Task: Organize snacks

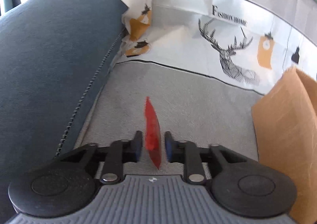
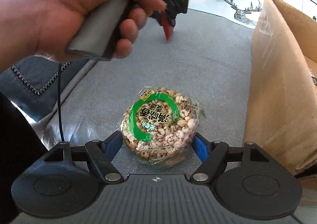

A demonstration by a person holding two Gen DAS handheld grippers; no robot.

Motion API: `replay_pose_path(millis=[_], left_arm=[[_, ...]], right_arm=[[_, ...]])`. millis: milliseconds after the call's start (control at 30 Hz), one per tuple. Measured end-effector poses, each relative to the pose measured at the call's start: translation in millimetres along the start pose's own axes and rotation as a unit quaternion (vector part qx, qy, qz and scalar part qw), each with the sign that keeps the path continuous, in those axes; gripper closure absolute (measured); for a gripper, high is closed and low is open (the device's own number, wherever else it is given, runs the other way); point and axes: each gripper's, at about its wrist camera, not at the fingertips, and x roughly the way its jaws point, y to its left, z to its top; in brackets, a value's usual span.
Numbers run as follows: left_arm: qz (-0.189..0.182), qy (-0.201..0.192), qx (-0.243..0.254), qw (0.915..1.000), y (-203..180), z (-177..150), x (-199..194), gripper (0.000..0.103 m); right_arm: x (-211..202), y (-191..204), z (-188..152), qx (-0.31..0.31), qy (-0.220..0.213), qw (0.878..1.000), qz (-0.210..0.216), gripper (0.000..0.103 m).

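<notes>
Left wrist view is showing the left tongs (image 1: 152, 147) spread slightly around a red packet (image 1: 152, 129) above the grey cushion (image 1: 188, 101), while the right tongs (image 2: 158, 145) are clasping a round puffed-grain snack (image 2: 161, 125) beside the cardboard box (image 2: 277, 89).

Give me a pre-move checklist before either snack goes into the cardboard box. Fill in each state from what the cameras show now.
1. Left gripper has the red packet between its fingers: cannot tell whether it is clamped; gaps show on both sides.
2. Right gripper is around the puffed grain cake: ok, blue fingers flank the pack.
3. Right grip is firm: cannot tell.
4. Cardboard box is within view on the right: ok.
5. Box opening is free to receive snacks: cannot tell, the inside is barely visible.
6. Left gripper is out of the right gripper's path to the box: ok, it is up and to the left.
</notes>
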Motion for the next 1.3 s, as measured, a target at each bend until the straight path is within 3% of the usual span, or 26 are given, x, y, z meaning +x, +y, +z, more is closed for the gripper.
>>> replay_pose_path(millis=[33,167,367,400,533,667,900,1033,1167,1267,1300], left_arm=[[-0.003,0.0,-0.009,1.0,2.7,0.6,-0.3,0.06],[-0.014,0.004,-0.049,0.9987,14.1,4.6,2.6,0.051],[-0.024,0.012,-0.089,0.9956,25.9,12.2,11.4,0.027],[-0.025,0.016,-0.089,0.9956,25.7,13.1,13.9,0.021],[-0.013,0.036,-0.054,0.9978,14.4,14.1,25.7,0.017],[0.041,0.047,-0.019,0.9979,4.9,10.4,32.6,0.016],[0.06,0.065,0.015,0.996,-4.9,2.3,40.1,0.016],[0.076,0.066,0.056,0.9933,-15.8,-3.8,43.9,0.013],[0.075,0.058,0.064,0.9934,-16.8,-5.5,43.7,0.014],[0.063,0.053,0.055,0.9951,-13.9,-5.1,38.7,0.033],[0.063,0.05,0.057,0.9951,-14.1,-4.5,37.1,0.046]], right_arm=[[-1.2,0.0,0.3,0.003,-0.005,1.0,0.0,0.026],[-4.4,-4.3,0.6,0.019,-0.02,1.0,0.002,0.026],[4.7,-13.3,0.0,0.039,-0.001,0.999,0.011,0.025],[7.8,-15.5,1.0,0.041,0.007,0.999,0.011,0.024],[12.1,-15.6,5.9,0.042,0.015,0.999,0.012,0.021],[14.4,-14.0,7.9,0.039,0.018,0.999,0.013,0.019],[17.1,-11.9,8.2,0.033,0.021,0.999,0.015,0.019],[16.1,-9.1,7.7,0.031,0.021,0.999,0.013,0.019],[15.1,-8.4,7.5,0.03,0.02,0.999,0.013,0.019],[14.9,-6.8,6.9,0.027,0.019,0.999,0.01,0.019],[14.8,-6.3,6.9,0.026,0.019,0.999,0.01,0.02]])
